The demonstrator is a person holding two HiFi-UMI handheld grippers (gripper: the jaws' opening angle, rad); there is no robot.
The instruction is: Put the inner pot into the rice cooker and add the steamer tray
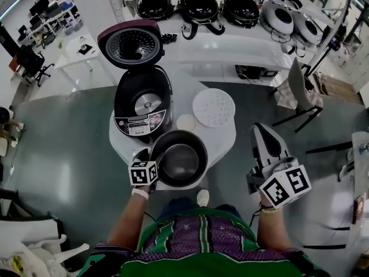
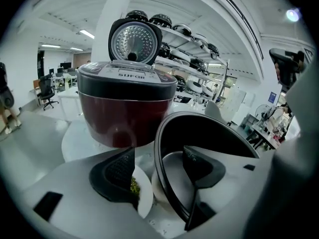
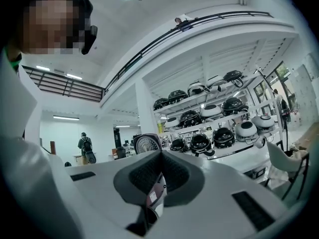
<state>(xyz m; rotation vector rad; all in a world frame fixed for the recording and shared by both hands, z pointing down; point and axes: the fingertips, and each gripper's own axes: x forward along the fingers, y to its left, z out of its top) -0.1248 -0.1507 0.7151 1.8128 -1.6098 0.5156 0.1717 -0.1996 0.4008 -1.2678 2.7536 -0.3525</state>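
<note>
- The rice cooker [image 1: 141,105] stands at the round table's [image 1: 222,140] left-rear edge, lid up, heating plate showing.
- The left gripper [image 2: 157,156] is at the front-left edge, its jaws wide apart astride the inner pot's [image 1: 180,157] left rim: one outside, one inside, neither pressing.
- The inner pot sits upright at the front edge, just before the cooker.
- The steamer tray [image 1: 213,107] lies flat near the right-rear edge.
- The right gripper [image 1: 259,130] hangs beyond the right edge, jaws closed together on nothing.

Head cam's looking steeply down on the tabletop [image 1: 220,141]. Left tongs [image 2: 159,158] cam is sitting close, facing the rice cooker [image 2: 124,108] both are sharing. Right tongs [image 3: 160,159] cam's gazing level toward the shelves [image 3: 214,114].
</note>
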